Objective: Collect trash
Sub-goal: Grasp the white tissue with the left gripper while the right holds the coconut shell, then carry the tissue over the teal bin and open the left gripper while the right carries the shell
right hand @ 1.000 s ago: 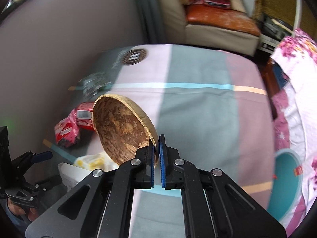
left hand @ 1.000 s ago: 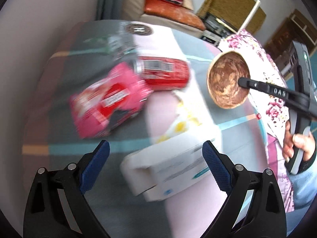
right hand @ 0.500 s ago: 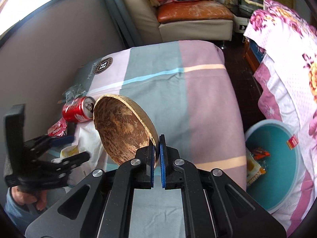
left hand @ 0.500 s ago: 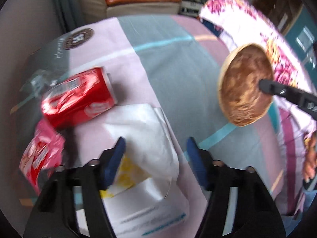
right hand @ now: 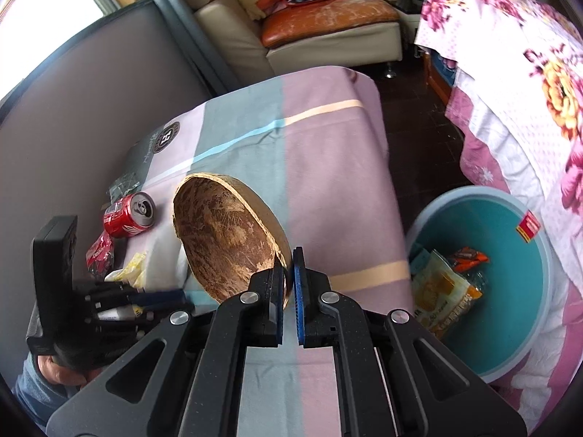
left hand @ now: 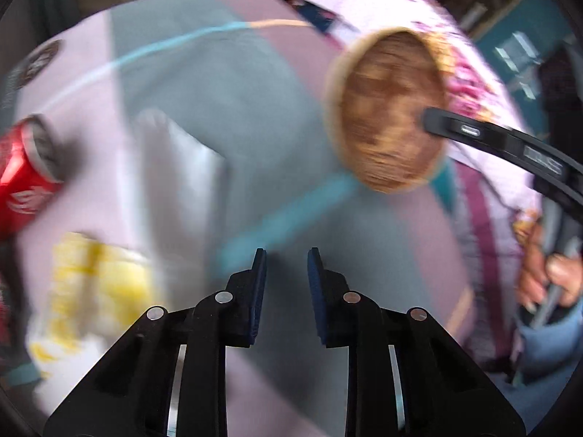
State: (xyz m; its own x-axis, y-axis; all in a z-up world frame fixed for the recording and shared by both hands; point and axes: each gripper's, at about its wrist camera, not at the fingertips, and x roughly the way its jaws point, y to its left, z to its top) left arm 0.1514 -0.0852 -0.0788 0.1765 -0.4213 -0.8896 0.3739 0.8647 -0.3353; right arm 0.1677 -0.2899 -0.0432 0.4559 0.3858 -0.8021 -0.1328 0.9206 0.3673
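My right gripper (right hand: pixel 289 258) is shut on the rim of a brown half coconut shell (right hand: pixel 226 240), held tilted above the striped tablecloth (right hand: pixel 328 167). In the left wrist view the shell (left hand: pixel 390 109) hangs at the upper right. My left gripper (left hand: pixel 286 258) hovers over bare cloth, its jaws closing with nothing between them. Left of it lie a crumpled white paper (left hand: pixel 182 167), a yellow-printed wrapper (left hand: pixel 98 284) and a red soda can (left hand: pixel 22 182). The right wrist view shows the can (right hand: pixel 129 215) on its side with a red snack wrapper (right hand: pixel 100 251) beside it.
A teal bin (right hand: pixel 430 211) stands on the floor right of the table, with several wrappers (right hand: pixel 441 291) inside. A floral cloth (right hand: pixel 528 91) drapes furniture behind it. A sofa (right hand: pixel 320 29) stands beyond the table. A grey wall panel borders the table's left side.
My left gripper swung right, off the white box and paper, and its jaws narrowed from wide. My right gripper carried the shell rightward, and the teal bin came into view.
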